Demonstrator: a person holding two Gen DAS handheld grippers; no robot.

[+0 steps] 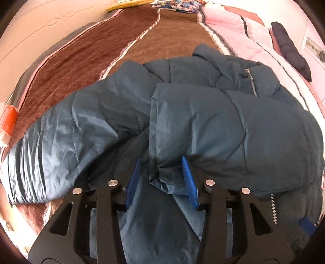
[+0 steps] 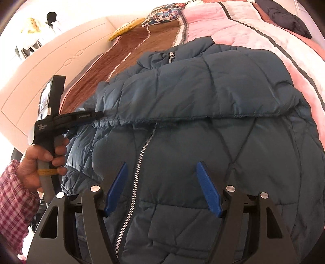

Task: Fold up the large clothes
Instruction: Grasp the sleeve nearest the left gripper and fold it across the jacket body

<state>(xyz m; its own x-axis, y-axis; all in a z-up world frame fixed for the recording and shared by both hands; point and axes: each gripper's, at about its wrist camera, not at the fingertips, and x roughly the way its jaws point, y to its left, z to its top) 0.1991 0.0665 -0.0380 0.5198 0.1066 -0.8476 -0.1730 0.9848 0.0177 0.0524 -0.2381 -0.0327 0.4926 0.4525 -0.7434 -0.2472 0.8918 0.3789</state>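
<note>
A large dark teal quilted puffer jacket [image 1: 203, 121] lies on a bed; it also fills the right wrist view [image 2: 203, 101], with its silver zipper [image 2: 140, 156] running down the front. One sleeve [image 1: 61, 142] stretches out to the left. The other sleeve [image 2: 203, 87] is folded across the chest. My left gripper [image 1: 160, 162] is open, its blue fingers either side of a fabric fold at the sleeve's cuff. My right gripper [image 2: 161, 164] is open just above the jacket front, the zipper near its left finger. The left gripper's body and the hand holding it [image 2: 48, 142] show at the jacket's left edge.
The bed has a brown blanket [image 1: 81, 67] on the left and a pink quilt [image 1: 233, 26] on the right. A dark garment [image 1: 290, 50] lies at the far right. A patterned pillow [image 2: 164, 14] and a yellow item [image 2: 124, 30] sit by the headboard [image 2: 50, 71].
</note>
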